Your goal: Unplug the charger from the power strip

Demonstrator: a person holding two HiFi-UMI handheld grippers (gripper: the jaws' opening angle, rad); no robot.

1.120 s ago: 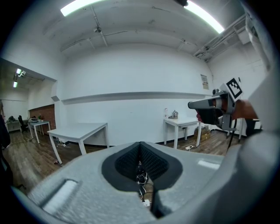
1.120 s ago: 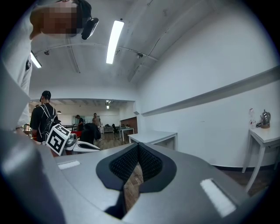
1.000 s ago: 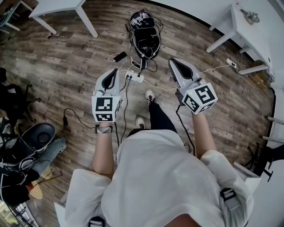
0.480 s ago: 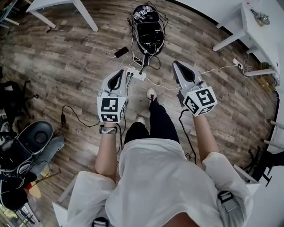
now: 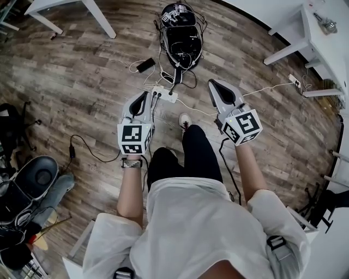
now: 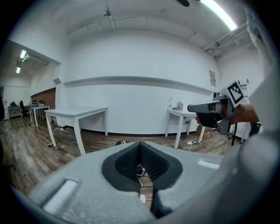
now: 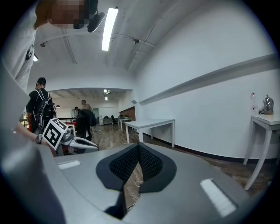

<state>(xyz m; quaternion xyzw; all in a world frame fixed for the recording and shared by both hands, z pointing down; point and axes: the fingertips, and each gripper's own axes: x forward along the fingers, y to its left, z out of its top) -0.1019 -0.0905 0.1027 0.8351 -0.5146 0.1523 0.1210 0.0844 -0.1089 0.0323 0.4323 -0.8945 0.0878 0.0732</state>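
Observation:
The white power strip (image 5: 164, 93) lies on the wood floor with dark plugs (image 5: 155, 93) in it and white cords running off it. My left gripper (image 5: 145, 95) hangs above the floor with its tip just left of the strip, shut and empty. My right gripper (image 5: 215, 84) is further right, apart from the strip, also shut on nothing. In the left gripper view the left gripper (image 6: 140, 143) has its jaws meeting at the tip, and a small white piece (image 6: 142, 199) with cords shows on the floor below. The right gripper (image 7: 138, 144) looks along the room, jaws together.
A black bag (image 5: 181, 39) wrapped in cords lies beyond the strip, with a phone (image 5: 145, 65) beside it. White tables (image 5: 320, 32) stand at right and far left (image 5: 82, 8). Another strip (image 5: 295, 82) lies at right. My shoe (image 5: 185, 120) is near the strip. People stand in the distance (image 7: 38, 109).
Both grippers have sunk toward the floor as the person bends lower. The jaws of both stay together, and the power strip has not moved.

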